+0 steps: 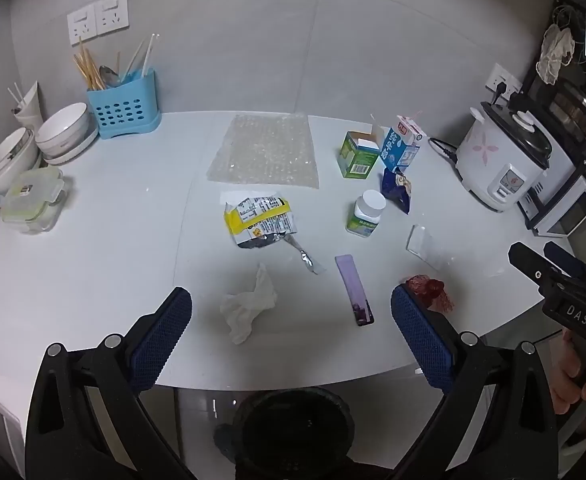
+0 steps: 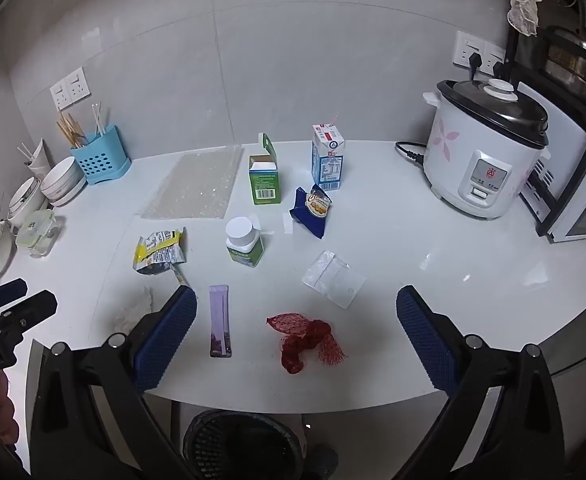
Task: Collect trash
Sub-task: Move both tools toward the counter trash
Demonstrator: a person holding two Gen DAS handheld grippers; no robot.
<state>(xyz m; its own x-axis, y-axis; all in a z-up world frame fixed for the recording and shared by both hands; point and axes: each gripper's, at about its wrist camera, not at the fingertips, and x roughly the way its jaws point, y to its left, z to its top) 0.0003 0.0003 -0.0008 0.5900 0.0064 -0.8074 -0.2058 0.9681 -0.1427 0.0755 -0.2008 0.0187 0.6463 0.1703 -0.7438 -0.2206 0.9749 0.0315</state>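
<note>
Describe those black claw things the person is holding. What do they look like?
Both the left gripper and right gripper are black plastic frames with silver bolts, ending in two jaws faced with blue dimpled rubber pads. The right one's body carries a small label with white lettering. No cables or sleeves show.

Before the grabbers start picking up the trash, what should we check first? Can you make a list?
1. Left gripper open and empty: ok.
2. Right gripper open and empty: ok.
3. Black trash bin below the counter edge, mouth open: ok.
4. Crumpled tissue between the left fingers' line, free to grab: ok.
5. Red mesh net lying alone in front of the right gripper: ok.
6. Bin has room inside: cannot tell.
</note>
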